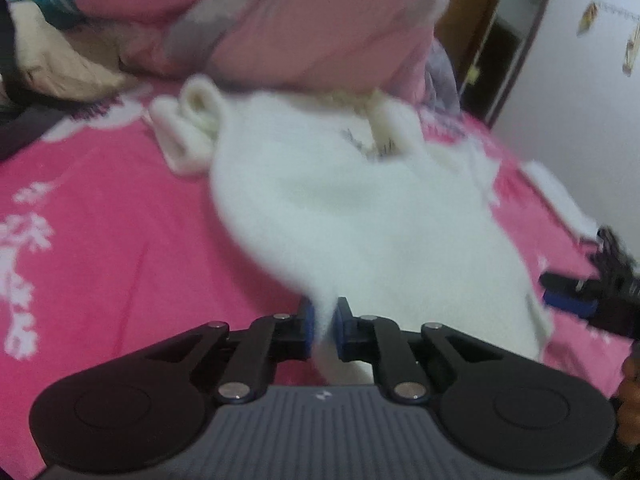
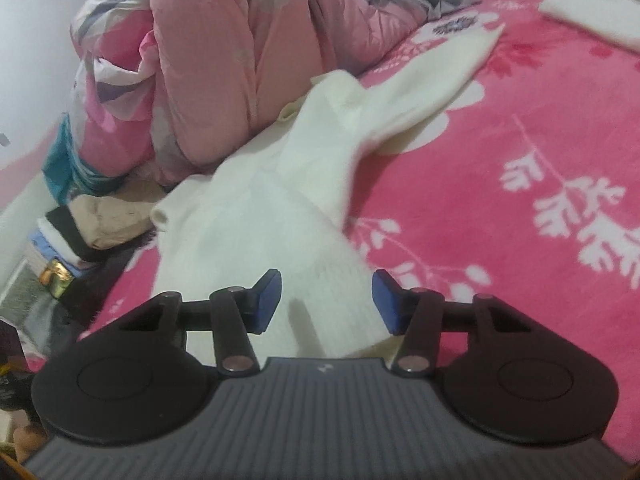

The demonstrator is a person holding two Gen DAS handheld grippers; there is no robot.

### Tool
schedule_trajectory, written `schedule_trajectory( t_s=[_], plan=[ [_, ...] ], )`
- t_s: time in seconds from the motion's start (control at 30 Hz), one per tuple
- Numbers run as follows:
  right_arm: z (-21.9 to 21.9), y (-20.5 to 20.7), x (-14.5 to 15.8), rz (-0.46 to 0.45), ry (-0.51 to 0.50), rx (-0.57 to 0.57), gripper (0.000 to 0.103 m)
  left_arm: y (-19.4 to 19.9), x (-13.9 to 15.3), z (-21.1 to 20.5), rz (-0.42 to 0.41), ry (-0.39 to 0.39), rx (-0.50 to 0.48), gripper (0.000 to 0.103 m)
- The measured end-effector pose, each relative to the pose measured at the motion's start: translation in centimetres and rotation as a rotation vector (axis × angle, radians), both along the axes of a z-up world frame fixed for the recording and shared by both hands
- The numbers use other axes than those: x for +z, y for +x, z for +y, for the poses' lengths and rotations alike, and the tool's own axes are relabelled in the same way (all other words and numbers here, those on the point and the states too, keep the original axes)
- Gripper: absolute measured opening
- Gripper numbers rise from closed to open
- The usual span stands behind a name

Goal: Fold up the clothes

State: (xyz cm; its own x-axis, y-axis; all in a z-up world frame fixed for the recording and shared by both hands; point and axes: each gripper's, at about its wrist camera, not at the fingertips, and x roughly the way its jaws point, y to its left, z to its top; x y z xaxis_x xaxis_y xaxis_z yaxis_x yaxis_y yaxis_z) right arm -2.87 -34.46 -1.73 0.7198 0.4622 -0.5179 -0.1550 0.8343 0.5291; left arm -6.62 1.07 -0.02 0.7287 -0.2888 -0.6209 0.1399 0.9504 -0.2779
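Observation:
A white fluffy sweater (image 1: 352,208) lies spread on a pink flowered bedspread (image 1: 112,232). My left gripper (image 1: 324,328) is shut on the near edge of the sweater, the fabric pinched between its blue pads. In the right wrist view the sweater (image 2: 280,216) stretches away with one sleeve (image 2: 432,80) lying out to the far right. My right gripper (image 2: 326,304) is open, its blue pads standing on either side of the ribbed hem (image 2: 340,312). The right gripper also shows at the right edge of the left wrist view (image 1: 576,296).
A bunched pink quilt (image 1: 280,16) lies at the far side of the bed, also in the right wrist view (image 2: 224,64). Folded clothes (image 2: 100,216) are stacked at the left edge of the bed. Another white garment (image 2: 596,16) lies at the far right. A white wall (image 1: 580,100) stands to the right.

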Motion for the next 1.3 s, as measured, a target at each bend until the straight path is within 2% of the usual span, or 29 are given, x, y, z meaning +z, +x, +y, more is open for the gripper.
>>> schedule_trajectory(
  t_s=[0.07, 0.13, 0.17, 0.2, 0.5, 0.6, 0.63, 0.67, 0.73, 0.8, 0.9, 0.97, 1.03, 1.07, 1.1, 1.13, 1.2, 1.3],
  plan=[
    [0.4, 0.0, -0.2, 0.001, 0.006, 0.039, 0.047, -0.2, 1.5, 1.2, -0.04, -0.01, 0.028, 0.011],
    [1.0, -0.1, -0.3, -0.001, 0.022, 0.075, 0.029, 0.0, 2.1, 2.4, -0.053, -0.016, 0.053, 0.011],
    [1.5, -0.1, -0.3, 0.006, 0.029, 0.093, 0.006, 0.2, 1.9, 2.8, -0.047, -0.013, 0.061, 0.011],
    [1.9, -0.1, -0.3, 0.016, 0.035, 0.111, 0.002, 0.5, 1.7, 3.3, -0.042, -0.01, 0.069, 0.011],
    [9.3, -1.1, -1.2, 0.091, 0.196, 0.377, 0.0, 2.7, 0.0, 7.4, 0.005, 0.018, 0.141, 0.011],
    [9.4, -1.5, -0.8, 0.083, 0.246, 0.411, 0.004, 3.4, -0.6, 8.7, 0.02, 0.027, 0.165, 0.013],
    [8.6, -1.5, -0.4, 0.066, 0.264, 0.387, 0.005, 3.5, -1.0, 8.8, 0.03, 0.031, 0.157, 0.014],
    [7.1, -1.2, 0.0, 0.052, 0.29, 0.344, 0.008, 3.5, -1.3, 8.9, 0.033, 0.037, 0.144, 0.02],
    [4.1, -0.3, 0.5, 0.037, 0.332, 0.239, 0.023, 3.1, -1.6, 8.9, 0.028, 0.051, 0.126, 0.032],
    [1.3, 1.2, 0.6, 0.042, 0.346, 0.117, 0.047, 2.7, -2.0, 8.8, 0.037, 0.055, 0.116, 0.046],
    [-1.3, 4.9, -0.7, 0.111, 0.33, -0.018, 0.054, 2.3, -2.9, 8.6, 0.06, 0.041, 0.11, 0.052],
    [-1.4, 7.6, -2.5, 0.188, 0.333, -0.043, 0.055, 2.1, -3.2, 8.2, 0.054, 0.054, 0.126, 0.052],
    [-0.5, 9.5, -4.4, 0.248, 0.339, -0.02, 0.054, 2.1, -3.2, 7.8, 0.048, 0.079, 0.139, 0.051],
    [0.2, 9.8, -4.4, 0.227, 0.31, -0.008, 0.044, 2.2, -3.2, 7.6, 0.051, 0.087, 0.144, 0.051],
    [1.0, 9.9, -4.1, 0.21, 0.266, 0.01, 0.01, 2.3, -3.2, 7.5, 0.054, 0.095, 0.149, 0.051],
    [1.2, 9.8, -3.8, 0.207, 0.262, 0.014, 0.006, 2.4, -3.2, 7.4, 0.057, 0.1, 0.153, 0.05],
    [1.3, 9.7, -3.4, 0.204, 0.266, 0.016, 0.005, 2.7, -3.2, 7.1, 0.063, 0.117, 0.159, 0.047],
    [-1.4, 9.1, -0.4, 0.106, 0.299, -0.037, 0.005, 2.9, -3.1, 7.0, 0.07, 0.134, 0.156, 0.045]
  ],
)
